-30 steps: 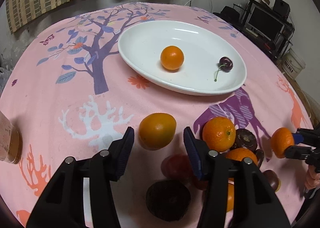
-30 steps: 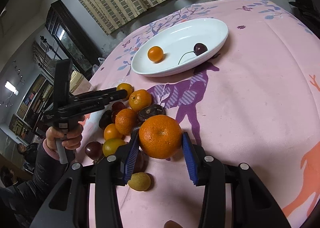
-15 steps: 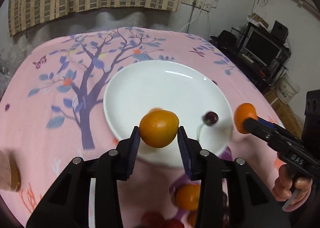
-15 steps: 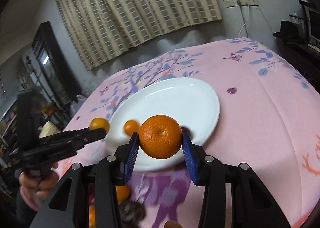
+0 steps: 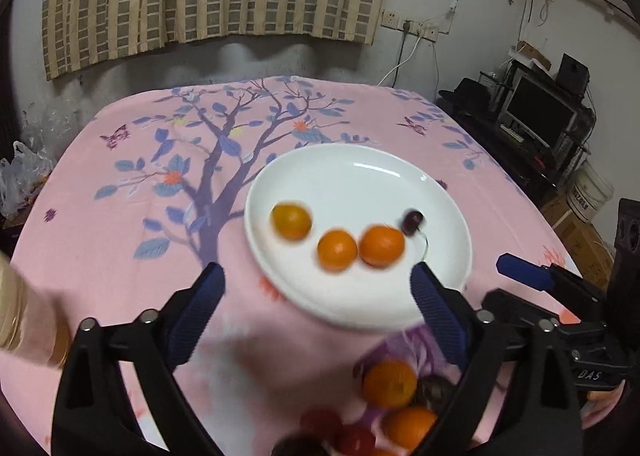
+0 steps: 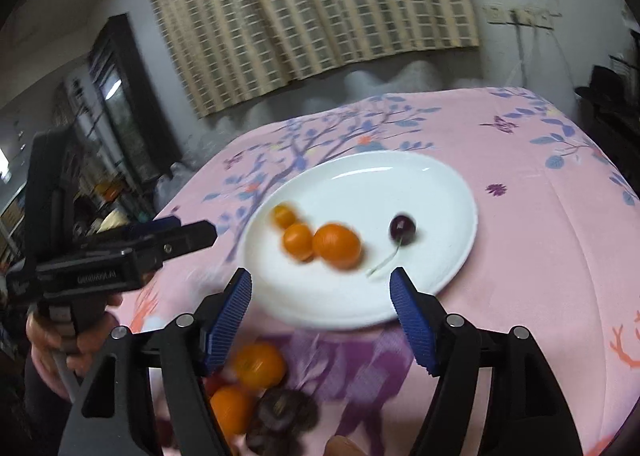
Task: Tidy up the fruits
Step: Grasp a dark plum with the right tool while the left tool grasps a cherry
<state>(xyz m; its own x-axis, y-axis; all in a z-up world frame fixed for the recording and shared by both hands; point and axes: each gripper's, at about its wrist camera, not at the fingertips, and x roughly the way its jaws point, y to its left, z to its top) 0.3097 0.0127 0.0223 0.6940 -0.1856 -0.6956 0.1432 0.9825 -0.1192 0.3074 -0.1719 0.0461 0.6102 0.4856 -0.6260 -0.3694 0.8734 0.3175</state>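
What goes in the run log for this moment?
left claw: opening, empty | right claw: opening, empty | white plate: three orange fruits, one cherry | fruit pile: on cloth beside plate

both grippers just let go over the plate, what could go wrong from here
Three oranges on the plate look blurred, so they may be rolling; one could knock the cherry or go over the low rim. The left gripper and right gripper, jaws opening and empty, hang close together above the near rim and could bump each other or clip the plate.
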